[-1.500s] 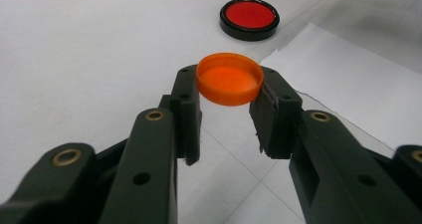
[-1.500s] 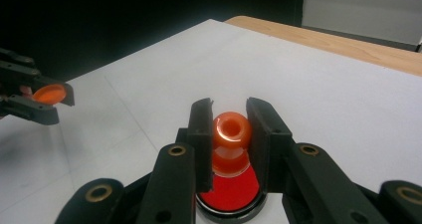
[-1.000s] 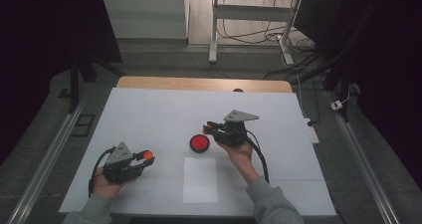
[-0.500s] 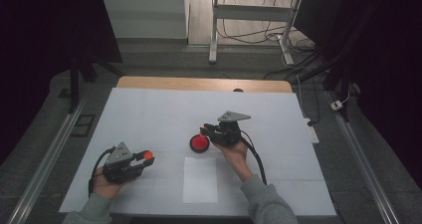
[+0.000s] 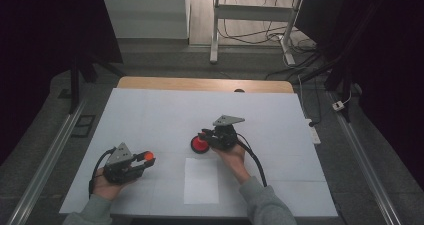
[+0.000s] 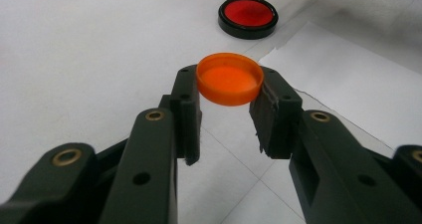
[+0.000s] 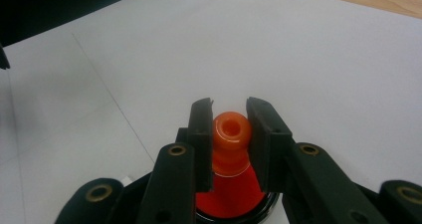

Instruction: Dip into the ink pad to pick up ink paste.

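Overhead, the left gripper [image 5: 142, 159] is seen low on the white table [image 5: 150, 115], an orange cap [image 5: 147, 156] pinched between its fingertips. The right gripper [image 5: 206, 136] is held near the middle, its jaws pointing left at a red disc [image 5: 199, 144] lying right at their tips. A paper sheet [image 5: 201, 181] lies just below and between the two grippers.

In the left gripper view, the cap [image 6: 230, 79] is clamped from both sides by the pads [image 6: 185, 97], its hollow side turned upward. Well beyond the fingertips, the black-rimmed red disc [image 6: 248, 17] is shown flat on the table, with the paper [image 6: 358, 89] off to the right.

In the right gripper view, an orange nozzle [image 7: 231, 134] is gripped between the fingers [image 7: 201, 134], its round opening just under their tips. Beneath it, a red body widens into a black rim [image 7: 234, 211] near the jaw roots.
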